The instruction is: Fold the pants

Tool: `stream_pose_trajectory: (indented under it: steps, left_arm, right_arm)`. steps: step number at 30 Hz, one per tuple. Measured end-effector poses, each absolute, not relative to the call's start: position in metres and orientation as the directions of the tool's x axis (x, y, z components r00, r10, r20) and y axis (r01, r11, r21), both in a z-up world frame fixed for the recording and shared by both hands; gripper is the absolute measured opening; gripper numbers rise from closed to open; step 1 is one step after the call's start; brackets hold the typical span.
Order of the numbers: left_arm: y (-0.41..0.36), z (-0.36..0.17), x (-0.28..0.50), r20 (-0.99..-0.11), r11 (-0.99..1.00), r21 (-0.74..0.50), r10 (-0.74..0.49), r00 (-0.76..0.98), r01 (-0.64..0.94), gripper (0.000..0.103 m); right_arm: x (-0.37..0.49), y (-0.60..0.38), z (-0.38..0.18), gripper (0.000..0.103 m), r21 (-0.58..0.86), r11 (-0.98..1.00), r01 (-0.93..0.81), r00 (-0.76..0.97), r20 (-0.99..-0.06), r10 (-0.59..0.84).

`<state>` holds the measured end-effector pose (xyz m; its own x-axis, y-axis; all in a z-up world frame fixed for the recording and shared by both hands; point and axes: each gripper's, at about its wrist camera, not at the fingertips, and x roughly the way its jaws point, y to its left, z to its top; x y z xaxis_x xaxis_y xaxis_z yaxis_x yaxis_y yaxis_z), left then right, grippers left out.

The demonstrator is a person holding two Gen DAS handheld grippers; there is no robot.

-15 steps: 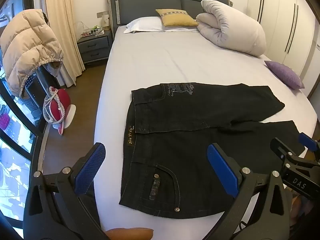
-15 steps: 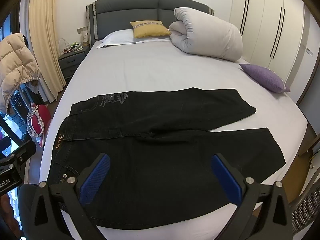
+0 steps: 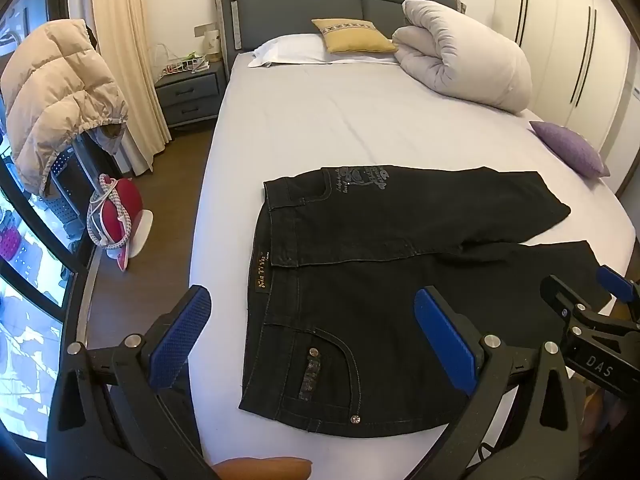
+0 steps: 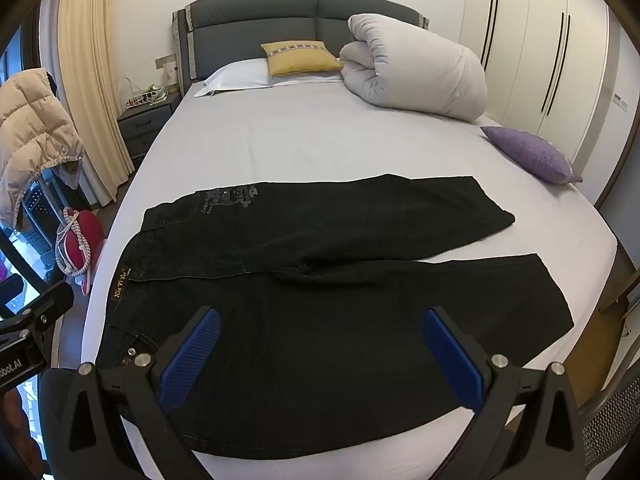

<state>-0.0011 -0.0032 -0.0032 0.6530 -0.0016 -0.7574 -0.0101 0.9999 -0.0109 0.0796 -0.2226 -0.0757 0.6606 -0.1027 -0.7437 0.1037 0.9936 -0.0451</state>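
Black denim pants (image 3: 380,280) (image 4: 320,280) lie flat across the near part of the bed (image 3: 360,120) (image 4: 320,140), waistband to the left, both legs running right. The far leg angles away from the near one. My left gripper (image 3: 316,340) hangs open above the waist and front pocket, nothing between its blue pads (image 3: 180,340). My right gripper (image 4: 320,356) hangs open above the near leg, also with nothing in it. The right gripper (image 3: 592,320) shows at the right edge of the left wrist view; part of the left gripper (image 4: 24,328) shows at the left edge of the right wrist view.
A rolled white duvet (image 3: 460,56), a yellow cushion (image 3: 352,34), a white pillow (image 3: 288,50) and a purple cushion (image 3: 568,148) sit on the bed's far half. Left of the bed are a nightstand (image 3: 188,96), a puffer jacket on a chair (image 3: 52,96) and a red iron (image 3: 116,216) on the floor. Wardrobes (image 4: 540,48) stand on the right.
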Motion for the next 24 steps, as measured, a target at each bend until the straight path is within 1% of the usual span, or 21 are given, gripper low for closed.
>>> stream_pose_trajectory:
  steps: [20, 24]
  left_arm:
    - [-0.0007, 0.0024, -0.0009, -0.756, 1.000, -0.008, 0.000, 0.655, -0.009, 0.103]
    - [-0.0025, 0.0039, -0.0015, -0.748, 1.000, 0.011, 0.017, 0.664, -0.013, 0.103]
  right_arm:
    - [0.0800, -0.2230, -0.0756, 0.103, -0.038, 0.994, 0.102, 0.660, -0.745, -0.097]
    - [0.0803, -0.2232, -0.0758, 0.103, -0.038, 0.994, 0.103, 0.660, -0.745, -0.097]
